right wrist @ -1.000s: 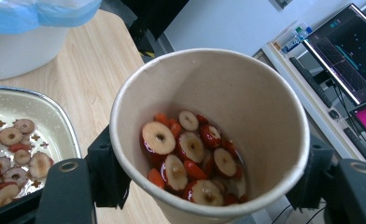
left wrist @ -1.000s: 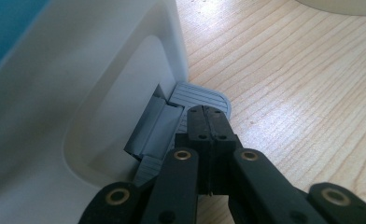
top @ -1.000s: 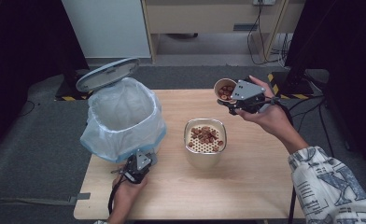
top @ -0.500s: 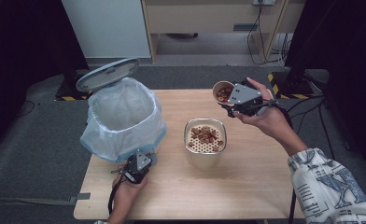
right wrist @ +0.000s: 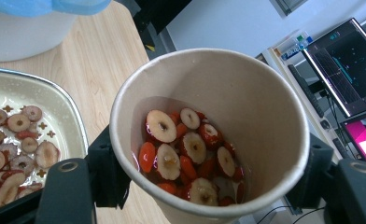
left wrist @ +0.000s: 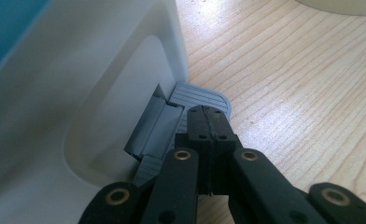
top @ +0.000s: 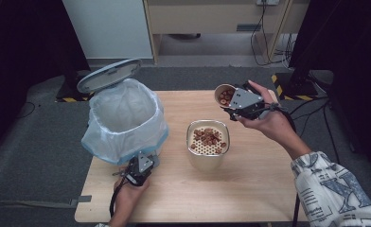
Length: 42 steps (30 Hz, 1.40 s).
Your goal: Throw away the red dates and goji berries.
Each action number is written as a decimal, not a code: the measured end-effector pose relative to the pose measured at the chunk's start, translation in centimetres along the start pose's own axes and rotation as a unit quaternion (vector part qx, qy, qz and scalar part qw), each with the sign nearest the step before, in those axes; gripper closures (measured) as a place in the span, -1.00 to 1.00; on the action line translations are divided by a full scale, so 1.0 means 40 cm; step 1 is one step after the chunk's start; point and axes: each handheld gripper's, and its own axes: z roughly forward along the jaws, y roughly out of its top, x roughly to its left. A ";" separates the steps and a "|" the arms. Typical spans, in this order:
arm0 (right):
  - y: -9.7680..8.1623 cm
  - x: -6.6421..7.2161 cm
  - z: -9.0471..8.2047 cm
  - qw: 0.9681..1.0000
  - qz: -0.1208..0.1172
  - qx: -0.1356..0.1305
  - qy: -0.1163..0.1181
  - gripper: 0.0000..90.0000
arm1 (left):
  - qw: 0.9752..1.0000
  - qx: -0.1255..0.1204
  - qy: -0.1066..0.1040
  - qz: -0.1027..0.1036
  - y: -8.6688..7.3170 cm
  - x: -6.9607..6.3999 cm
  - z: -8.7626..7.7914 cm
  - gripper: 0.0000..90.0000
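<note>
A white pedal bin [top: 124, 118] lined with a blue bag stands at the table's left, its lid [top: 109, 74] raised. My left gripper [top: 143, 163] is at the bin's foot. Its shut jaws [left wrist: 208, 122] rest their tips on the grey pedal [left wrist: 197, 95]. My right gripper [top: 242, 101] is shut on a paper cup [top: 225, 94] and holds it in the air at the far right, tipped toward the middle. The cup [right wrist: 209, 88] holds several wet red and pale fruit slices [right wrist: 190, 149]. A cream container with a perforated insert [top: 189, 132] carries more slices at the table's centre.
The wooden table [top: 250, 189] has bare room in front and to the right of the container. In the right gripper view the container's rim [right wrist: 76, 121] lies just left of the cup, with screens [right wrist: 344, 65] behind it. Cables run across the floor beyond the table.
The right hand has edged the cup slightly to the left, toward the container. The left gripper stays on the pedal and the lid stays up.
</note>
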 end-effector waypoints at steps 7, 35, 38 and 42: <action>0.004 0.013 0.002 0.999 -0.031 0.009 -0.006 -0.32 | 1.000 0.000 0.000 0.000 0.000 0.000 0.000 1.00; 0.055 0.023 -0.009 0.992 -0.123 0.022 -0.022 -0.32 | 1.000 -0.001 0.000 -0.002 0.000 0.000 0.000 1.00; 0.056 0.026 -0.009 0.991 -0.133 0.026 -0.023 -0.32 | 1.000 -0.001 0.000 -0.002 0.000 0.000 0.001 1.00; 0.059 0.028 -0.011 0.989 -0.142 0.031 -0.024 -0.32 | 1.000 -0.001 -0.001 -0.003 0.000 0.000 0.001 1.00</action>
